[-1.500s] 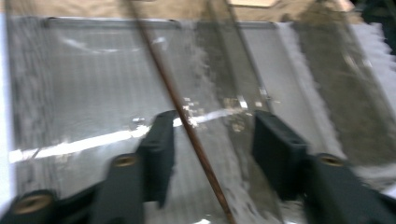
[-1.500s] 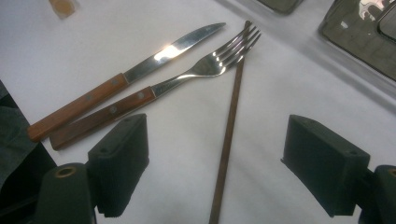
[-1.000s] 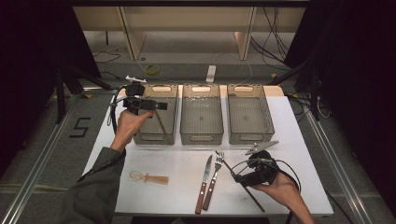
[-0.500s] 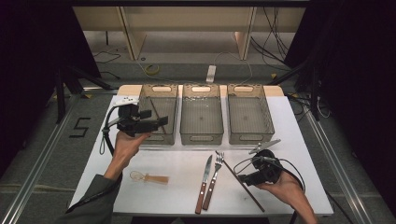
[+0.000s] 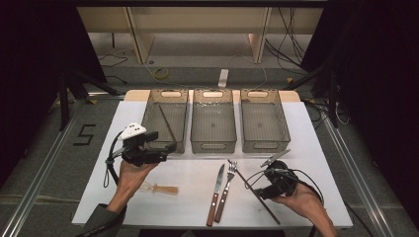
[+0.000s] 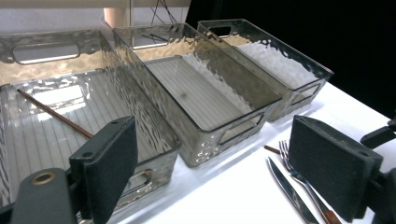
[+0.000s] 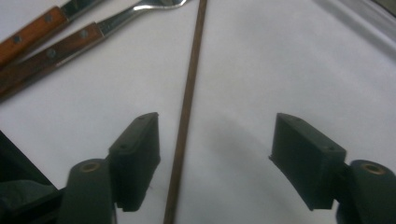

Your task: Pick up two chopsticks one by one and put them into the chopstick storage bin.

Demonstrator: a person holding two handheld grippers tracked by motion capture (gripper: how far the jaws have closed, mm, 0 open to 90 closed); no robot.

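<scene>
A thin brown chopstick (image 7: 187,116) lies on the white table, and in the high view this chopstick (image 5: 257,196) runs diagonally just right of the fork. My right gripper (image 7: 217,140) straddles it low over the table. Its jaws have just been closing, and the stick lies between the pads near the left one, apart from both. From above, the right gripper (image 5: 261,190) is at the near right. My left gripper (image 5: 168,150) hovers open and empty in front of the left bin (image 5: 148,116). A second chopstick (image 6: 56,114) lies in that bin.
A middle bin (image 5: 213,143) and a right bin (image 5: 264,143) stand in a row with the left one. A wooden-handled knife (image 5: 216,195) and fork (image 5: 226,190) lie side by side near the front. A small wooden-handled utensil (image 5: 160,188) lies at the near left.
My left hand has drawn back from over the left bin toward the near left and sunk a little. The right hand has stayed over the chopstick.
</scene>
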